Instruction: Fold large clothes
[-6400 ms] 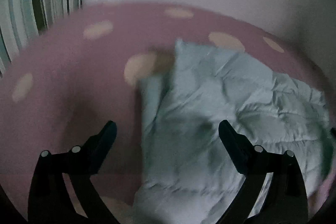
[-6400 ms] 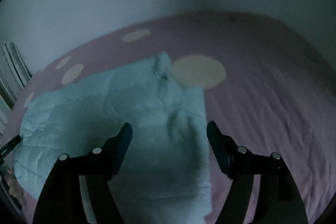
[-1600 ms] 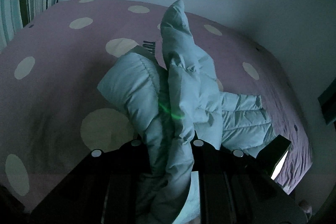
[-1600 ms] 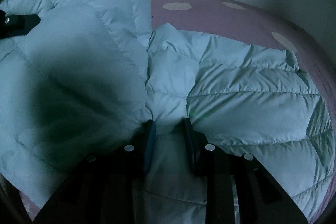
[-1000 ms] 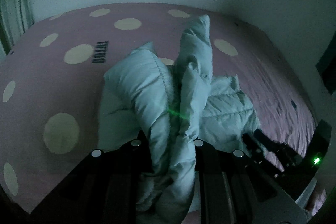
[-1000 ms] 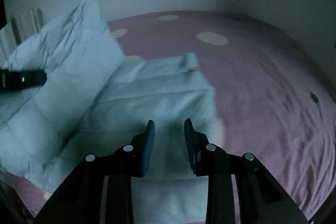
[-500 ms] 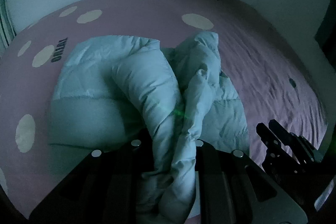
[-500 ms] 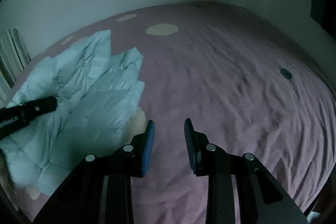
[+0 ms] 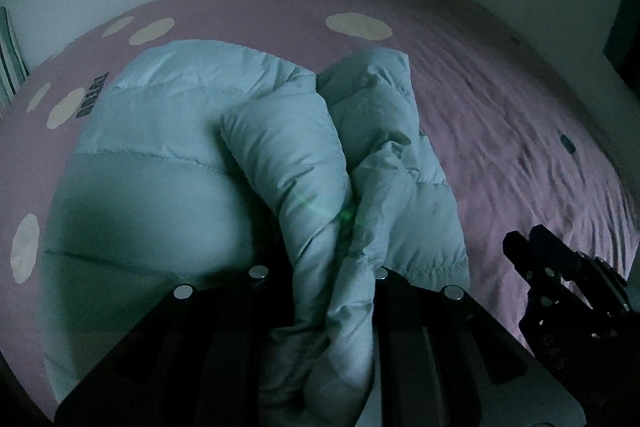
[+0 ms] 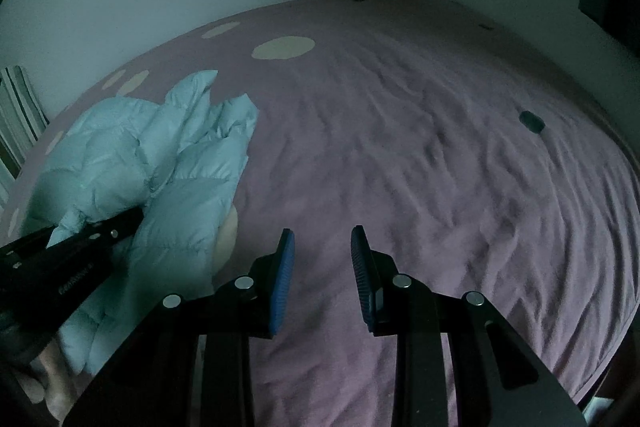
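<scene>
Gripping a bunched fold of the pale blue jacket (image 9: 288,163), the left gripper (image 9: 320,267) holds it over the bed's (image 10: 440,167) left side; the right gripper (image 10: 322,259) hangs part-open and empty above bare pink sheet.

The room is very dim, with a bluish-green cast. Fisheye bending darkens the corners. A faint green flare glints on the jacket (image 9: 344,215); details look soft and grainy.
</scene>
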The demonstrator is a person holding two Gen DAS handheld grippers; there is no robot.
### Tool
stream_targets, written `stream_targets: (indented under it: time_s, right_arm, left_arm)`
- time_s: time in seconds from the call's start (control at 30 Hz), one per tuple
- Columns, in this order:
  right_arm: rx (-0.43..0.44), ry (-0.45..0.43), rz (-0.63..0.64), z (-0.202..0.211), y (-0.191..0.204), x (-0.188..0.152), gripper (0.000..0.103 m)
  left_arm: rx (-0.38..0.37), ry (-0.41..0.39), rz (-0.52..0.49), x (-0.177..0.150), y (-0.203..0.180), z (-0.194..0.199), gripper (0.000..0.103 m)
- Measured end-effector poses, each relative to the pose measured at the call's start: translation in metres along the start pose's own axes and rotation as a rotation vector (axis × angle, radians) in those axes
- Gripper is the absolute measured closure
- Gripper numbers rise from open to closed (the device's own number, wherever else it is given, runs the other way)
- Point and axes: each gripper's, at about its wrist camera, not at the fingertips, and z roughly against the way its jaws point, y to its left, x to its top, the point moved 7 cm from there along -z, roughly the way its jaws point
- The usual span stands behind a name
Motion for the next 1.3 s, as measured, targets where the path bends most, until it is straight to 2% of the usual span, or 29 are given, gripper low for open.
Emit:
stream_targets:
  time_s: [0.1, 0.17, 0.2, 0.27, 0.43, 0.53, 0.67, 0.83, 0.93, 1.03, 1.13, 1.3]
  right_arm:
    - [-0.007, 0.002, 0.003, 0.003, 0.0, -0.002, 0.071]
    - [-0.011, -0.006, 0.004, 0.005, 0.001, -0.002, 0.056]
    - [-0.014, -0.012, 0.004, 0.007, 0.0, -0.001, 0.055]
    - [-0.022, -0.024, 0.007, 0.012, 0.0, -0.002, 0.055]
    - [-0.023, -0.037, 0.006, 0.02, -0.002, 0.0, 0.055]
    - [-0.006, -0.044, -0.002, 0.026, -0.001, 0.005, 0.055]
    - [0.046, -0.056, -0.016, 0.038, 0.009, 0.013, 0.055]
    - [0.107, -0.062, 0.02, 0.046, 0.04, 0.023, 0.055]
    - [0.155, -0.048, 0.036, 0.045, 0.063, 0.026, 0.047]
    - [0.194, -0.037, 0.044, 0.041, 0.088, 0.03, 0.045]
    - [0.22, -0.031, 0.056, 0.038, 0.111, 0.035, 0.036]
    - [0.168, -0.013, 0.099, 0.023, 0.134, 0.034, 0.03]
  left_arm:
    - [-0.016, -0.004, 0.006, 0.001, 0.0, 0.003, 0.085]
    - [-0.022, -0.01, 0.01, 0.001, -0.001, 0.006, 0.078]
    - [-0.032, -0.01, 0.009, 0.001, -0.003, 0.01, 0.074]
    - [-0.05, -0.016, 0.01, 0.002, -0.006, 0.017, 0.06]
    - [-0.108, -0.049, 0.0, 0.002, -0.013, 0.053, 0.044]
    - [-0.123, -0.122, -0.013, 0.005, -0.008, 0.091, 0.029]
    - [-0.065, -0.24, -0.003, 0.011, 0.026, 0.132, 0.015]
    - [0.071, -0.273, 0.068, 0.004, 0.101, 0.136, 0.013]
    - [0.125, -0.253, 0.127, -0.006, 0.141, 0.124, 0.013]
    - [0.136, -0.212, 0.178, -0.016, 0.168, 0.108, 0.013]
    - [0.141, -0.196, 0.201, -0.022, 0.183, 0.099, 0.013]
    - [0.119, -0.163, 0.212, -0.026, 0.189, 0.081, 0.013]
